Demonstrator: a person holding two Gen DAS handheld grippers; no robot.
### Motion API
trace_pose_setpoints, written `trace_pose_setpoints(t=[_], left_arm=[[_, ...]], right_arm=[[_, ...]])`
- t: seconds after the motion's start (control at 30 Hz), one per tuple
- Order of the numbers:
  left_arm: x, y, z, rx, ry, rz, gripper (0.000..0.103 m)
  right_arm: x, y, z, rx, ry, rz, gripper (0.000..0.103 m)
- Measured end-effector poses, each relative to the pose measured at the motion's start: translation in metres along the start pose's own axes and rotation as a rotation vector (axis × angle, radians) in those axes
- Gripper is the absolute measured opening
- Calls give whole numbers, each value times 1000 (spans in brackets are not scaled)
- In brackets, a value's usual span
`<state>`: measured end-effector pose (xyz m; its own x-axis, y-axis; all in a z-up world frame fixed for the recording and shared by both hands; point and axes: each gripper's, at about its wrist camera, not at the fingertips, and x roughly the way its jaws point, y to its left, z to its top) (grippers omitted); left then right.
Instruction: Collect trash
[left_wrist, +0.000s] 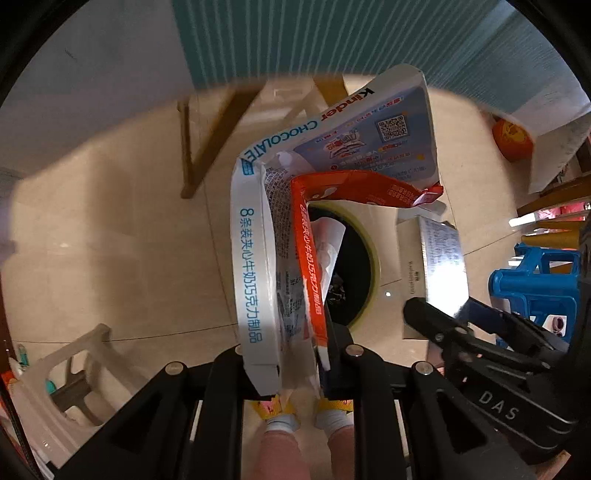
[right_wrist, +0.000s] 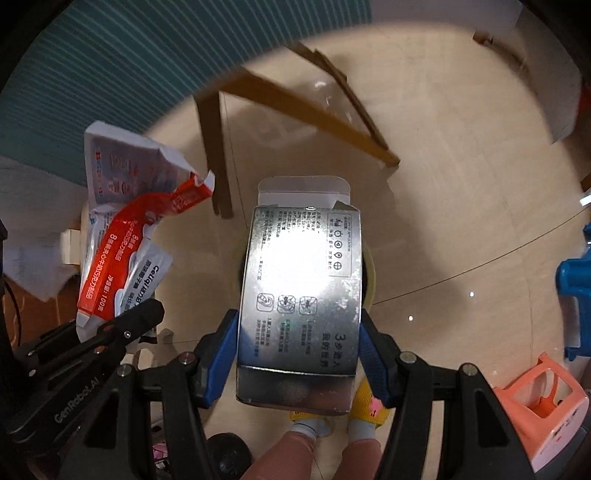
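Trash is already in both of our claws and hangs above the round, yellow-rimmed bin (left_wrist: 364, 258) with its dark opening, which stands on the pale tiled floor (left_wrist: 110, 240). Our left claw (left_wrist: 291, 363) is clamped on a flattened white-and-orange Kinder chocolate carton (left_wrist: 255, 258), its torn flaps splayed upward; a white sachet seems pinched along with it. Our right claw (right_wrist: 297, 354) squeezes, between its blue-padded fingers (right_wrist: 221, 354), a shiny silver rectangular cardboard box (right_wrist: 301, 280) whose top flap stands open. In the right wrist view the box covers most of the bin, so only a sliver of the yellow rim shows beside it; in the left wrist view the carton hangs directly over the opening. We judge collection of these two pieces complete and only the release into the bin left. Whether more litter lies elsewhere we cannot tell.
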<state>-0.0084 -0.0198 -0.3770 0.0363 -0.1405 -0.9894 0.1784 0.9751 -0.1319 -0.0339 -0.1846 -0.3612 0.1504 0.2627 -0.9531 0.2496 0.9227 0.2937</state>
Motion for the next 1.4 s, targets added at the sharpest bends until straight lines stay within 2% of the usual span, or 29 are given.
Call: trace_pose_setpoints(t=[0.17, 0.27, 0.33, 0.43, 0.5, 0.6, 0.8, 1.13, 1.4], left_arm=[[42, 3, 3, 12, 20, 5, 17], [51, 2, 4, 8, 5, 4, 38], [54, 2, 8, -2, -3, 15, 65], [61, 10, 13, -28, -17, 31, 76], [63, 19, 13, -47, -23, 45, 80], [63, 29, 11, -64, -39, 57, 91], [56, 34, 6, -71, -68, 80, 91], [45, 33, -1, -77, -76, 74, 91], [-3, 18, -5, -46, -116, 87, 91]], right_arm=[[45, -7, 7, 17, 24, 16, 62], [67, -13, 11, 37, 33, 24, 62], [73, -15, 13, 48, 31, 36, 63], [83, -20, 17, 62, 17, 50, 64], [90, -21, 18, 73, 18, 52, 70], [93, -20, 17, 81, 12, 41, 73], [90, -17, 11, 55, -15, 24, 73], [79, -16, 8, 47, -33, 4, 73], [43, -5, 7, 39, -65, 1, 73]])
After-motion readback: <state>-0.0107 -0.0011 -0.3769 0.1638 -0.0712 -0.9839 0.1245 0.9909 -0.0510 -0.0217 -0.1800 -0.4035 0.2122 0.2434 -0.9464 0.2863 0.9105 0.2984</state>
